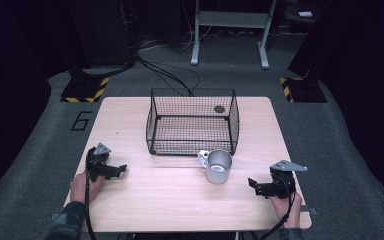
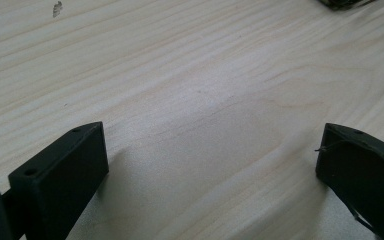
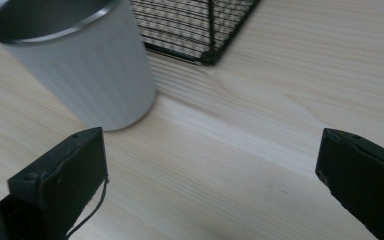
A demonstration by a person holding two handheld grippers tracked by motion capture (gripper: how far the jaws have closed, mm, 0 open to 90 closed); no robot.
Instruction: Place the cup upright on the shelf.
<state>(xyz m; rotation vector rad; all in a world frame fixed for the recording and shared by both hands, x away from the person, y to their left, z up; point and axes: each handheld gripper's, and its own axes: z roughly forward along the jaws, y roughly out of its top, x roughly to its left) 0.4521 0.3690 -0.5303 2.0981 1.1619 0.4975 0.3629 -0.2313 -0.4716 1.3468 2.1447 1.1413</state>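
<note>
- My left claw (image 1: pixel 114 170) rests on the bench (image 1: pixel 170 200), jaws apart, empty.
- My right claw (image 1: pixel 260 186) is spread too, empty.
- The cup (image 1: pixel 218 166) stands just before the basket (image 1: pixel 192 121).

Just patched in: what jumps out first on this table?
The black wire basket at the table's middle, far side, and the silver metal mug standing upright just in front of its right corner. The left gripper and right gripper rest open at either side, both empty.

cup (image 1: pixel 219 167) before basket (image 1: pixel 192 121), on table (image 1: pixel 170 195)
</note>
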